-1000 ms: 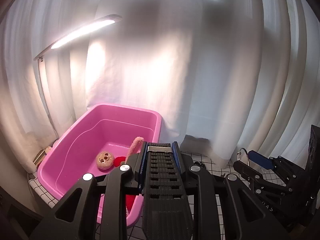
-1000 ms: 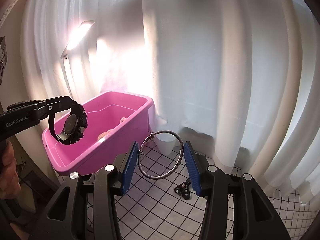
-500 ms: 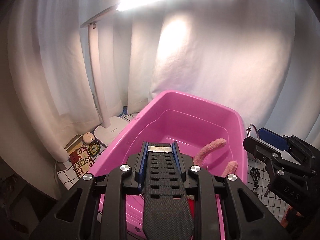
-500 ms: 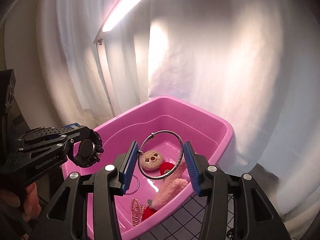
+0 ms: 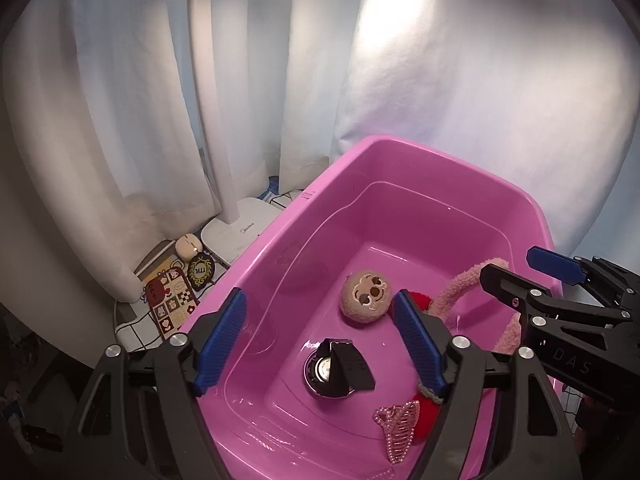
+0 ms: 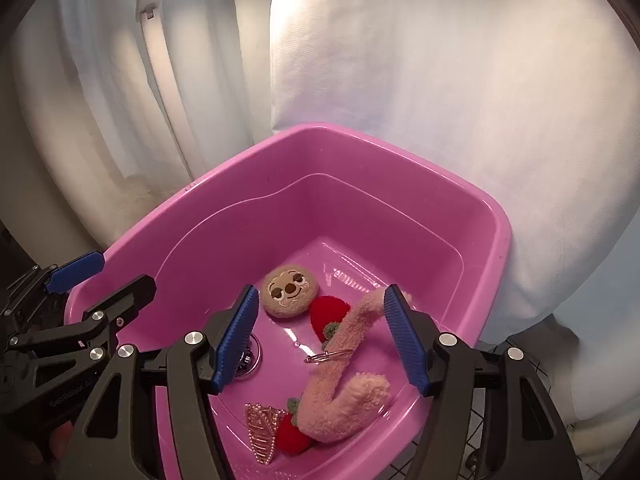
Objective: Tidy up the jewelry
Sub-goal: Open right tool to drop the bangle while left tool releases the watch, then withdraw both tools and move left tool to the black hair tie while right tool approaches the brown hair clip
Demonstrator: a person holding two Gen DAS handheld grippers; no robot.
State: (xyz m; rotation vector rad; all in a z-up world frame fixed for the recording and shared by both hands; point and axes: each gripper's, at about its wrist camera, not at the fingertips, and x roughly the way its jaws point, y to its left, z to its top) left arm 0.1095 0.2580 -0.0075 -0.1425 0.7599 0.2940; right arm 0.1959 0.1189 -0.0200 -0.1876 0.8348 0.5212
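Note:
A pink plastic tub (image 5: 420, 152) (image 6: 400, 152) sits below both grippers. My left gripper (image 5: 320, 340) is open and empty over it. A black watch (image 5: 336, 368) lies on the tub floor just under it; the right wrist view shows only part of the watch (image 6: 248, 356). My right gripper (image 6: 320, 336) is open and empty. A silver ring bracelet (image 6: 329, 355) rests on the pink plush sloth (image 6: 340, 392) in the tub. A pink pearl hair clip (image 5: 398, 428) (image 6: 262, 432) lies at the tub's near end.
The plush sloth's head (image 5: 366, 296) and red strawberries (image 6: 330, 314) lie in the tub. A white desk lamp base (image 5: 240, 232), a small mouse (image 5: 187, 245) and patterned cards (image 5: 168, 304) sit left of the tub. White curtains hang behind.
Both grippers moved over the tub and tilted down. The left gripper opened and the watch now lies in the tub. The right gripper opened and the ring bracelet dropped onto the plush.

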